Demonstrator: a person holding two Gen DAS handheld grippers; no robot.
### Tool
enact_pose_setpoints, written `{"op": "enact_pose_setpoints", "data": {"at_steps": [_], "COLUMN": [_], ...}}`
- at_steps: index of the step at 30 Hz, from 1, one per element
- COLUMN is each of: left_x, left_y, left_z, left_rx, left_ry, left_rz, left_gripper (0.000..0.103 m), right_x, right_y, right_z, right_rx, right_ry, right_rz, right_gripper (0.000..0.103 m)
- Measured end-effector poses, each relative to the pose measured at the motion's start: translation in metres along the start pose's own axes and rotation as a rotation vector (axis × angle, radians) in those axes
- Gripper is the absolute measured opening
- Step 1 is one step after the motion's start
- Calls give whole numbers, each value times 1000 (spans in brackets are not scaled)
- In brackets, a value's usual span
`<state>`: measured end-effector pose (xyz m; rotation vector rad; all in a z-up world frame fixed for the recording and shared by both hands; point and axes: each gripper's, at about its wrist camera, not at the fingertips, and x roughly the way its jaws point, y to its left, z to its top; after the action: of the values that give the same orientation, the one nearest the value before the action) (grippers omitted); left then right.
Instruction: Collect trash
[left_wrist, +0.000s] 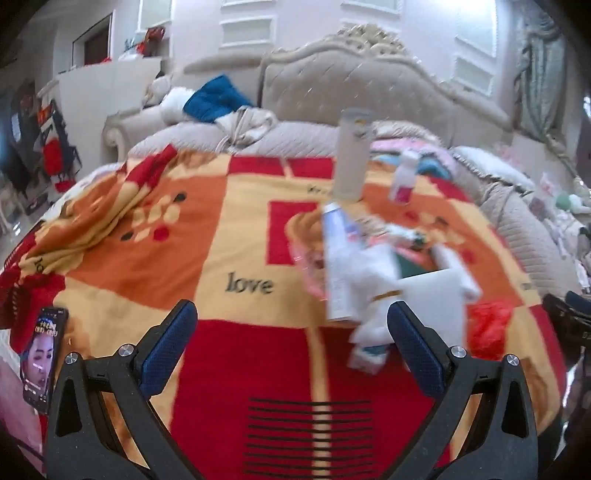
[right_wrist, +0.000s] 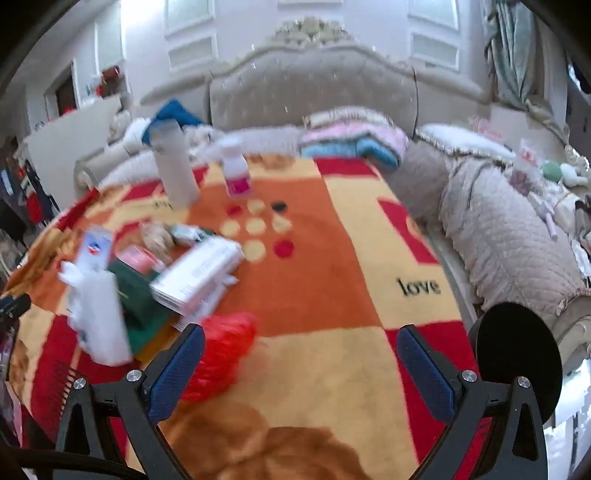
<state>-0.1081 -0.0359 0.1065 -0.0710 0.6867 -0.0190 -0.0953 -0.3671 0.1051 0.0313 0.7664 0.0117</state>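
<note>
bed blanket reads "love" beside blurred trash pile.

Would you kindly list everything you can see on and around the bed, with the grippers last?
blanket: one, red, orange and cream with "love" printed, covering the bed
tall tumbler: one, pale grey, upright near the far end of the blanket
small bottle: one, white with pink label, upright beside the tumbler
red plastic bag: one, crumpled, by the right gripper's left finger
trash pile: several blurred white, green and pink packs and papers, left of the bag
phone: one, screen lit, at the blanket's left edge
headboard: one, beige, tufted
folded bedding: pink and blue stack below the headboard
left gripper: open, empty
right gripper: open, empty
</note>
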Motion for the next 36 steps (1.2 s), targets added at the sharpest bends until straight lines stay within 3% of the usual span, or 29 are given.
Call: {"op": "enact_pose_setpoints", "data": {"at_steps": [6,12,36], "left_x": [-18,-22,-19], "left_y": [-32,-46,-55], "left_z": [-3,-5,-4], "left_rx": [9,10,-31], "left_ry": [-49,-58,-63], "left_rz": [-41,-70,-78], "left_gripper": [102,102,102], "right_x": [-36,-48,-51], "right_y": [11,19,25], "right_z": [1,1,3], "right_rx": [-10,-25,-45], "right_ry": [-127,-175,-192], "right_rz": [23,29,30], "right_gripper": [103,103,103]}}
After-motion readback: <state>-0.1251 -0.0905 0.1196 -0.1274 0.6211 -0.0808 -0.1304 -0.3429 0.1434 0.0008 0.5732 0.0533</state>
